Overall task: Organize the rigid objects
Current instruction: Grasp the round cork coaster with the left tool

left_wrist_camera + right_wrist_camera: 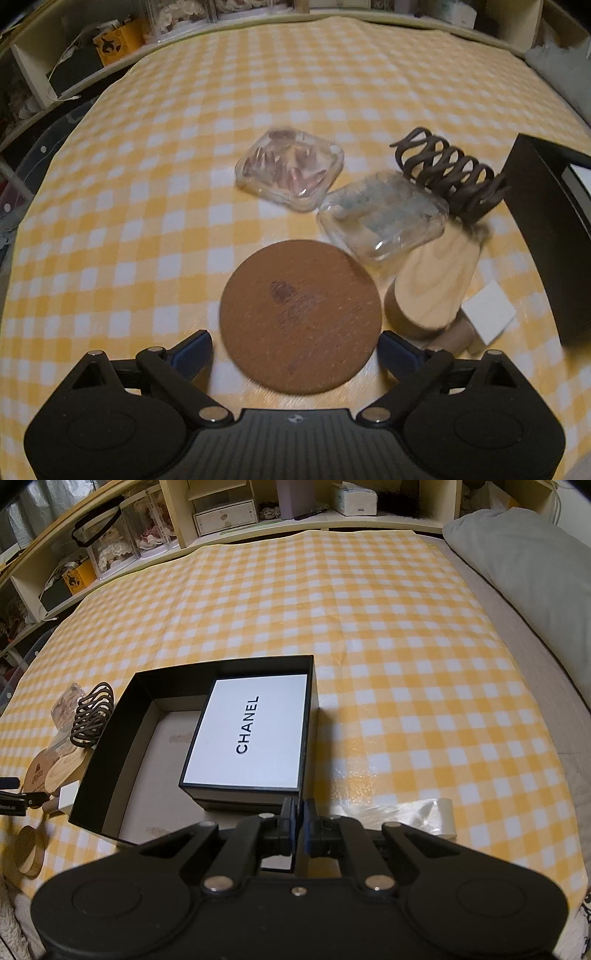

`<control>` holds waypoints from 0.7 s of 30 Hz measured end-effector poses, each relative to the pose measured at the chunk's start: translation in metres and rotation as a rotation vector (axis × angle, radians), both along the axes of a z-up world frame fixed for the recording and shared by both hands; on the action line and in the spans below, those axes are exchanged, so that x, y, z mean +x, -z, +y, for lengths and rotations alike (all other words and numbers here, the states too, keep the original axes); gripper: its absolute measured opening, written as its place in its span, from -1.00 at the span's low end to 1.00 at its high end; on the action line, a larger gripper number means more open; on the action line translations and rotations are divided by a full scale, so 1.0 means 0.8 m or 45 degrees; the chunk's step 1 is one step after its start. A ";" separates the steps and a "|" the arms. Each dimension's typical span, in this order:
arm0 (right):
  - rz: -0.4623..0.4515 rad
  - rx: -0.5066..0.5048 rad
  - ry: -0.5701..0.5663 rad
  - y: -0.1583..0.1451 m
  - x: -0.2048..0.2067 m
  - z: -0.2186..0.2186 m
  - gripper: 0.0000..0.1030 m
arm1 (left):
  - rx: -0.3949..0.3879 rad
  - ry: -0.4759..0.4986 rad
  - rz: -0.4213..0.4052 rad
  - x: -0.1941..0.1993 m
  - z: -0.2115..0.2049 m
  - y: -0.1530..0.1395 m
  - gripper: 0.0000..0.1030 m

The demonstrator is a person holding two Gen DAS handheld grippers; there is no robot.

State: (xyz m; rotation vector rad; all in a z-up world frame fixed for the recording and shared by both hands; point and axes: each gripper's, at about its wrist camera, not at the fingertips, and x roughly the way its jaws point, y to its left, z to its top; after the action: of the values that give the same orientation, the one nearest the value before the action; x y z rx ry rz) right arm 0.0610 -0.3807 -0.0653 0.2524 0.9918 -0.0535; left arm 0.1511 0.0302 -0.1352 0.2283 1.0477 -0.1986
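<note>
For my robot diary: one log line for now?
left gripper: jaws open around round brown coaster | right gripper: shut on black box wall

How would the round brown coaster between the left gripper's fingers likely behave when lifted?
The round brown coaster looks thin and flat, so probably stiff and light. It lies flush on the checked cloth, so the left gripper may struggle to catch its edge. On edge it could roll.
</note>
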 end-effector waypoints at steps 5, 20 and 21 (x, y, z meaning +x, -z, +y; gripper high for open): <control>0.001 0.000 -0.001 0.000 0.000 0.000 -0.90 | -0.039 -0.009 -0.026 0.010 -0.003 0.005 0.94; 0.002 -0.002 0.000 0.001 0.001 0.001 -0.90 | -0.013 -0.171 -0.105 0.033 0.005 -0.014 0.90; 0.002 -0.003 -0.001 0.000 0.001 0.001 -0.90 | -0.042 -0.202 -0.125 0.033 0.009 -0.021 0.90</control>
State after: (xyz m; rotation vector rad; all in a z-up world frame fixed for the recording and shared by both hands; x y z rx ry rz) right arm 0.0616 -0.3798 -0.0656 0.2500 0.9931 -0.0539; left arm 0.1774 0.0373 -0.1185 0.1232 0.9592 -0.0609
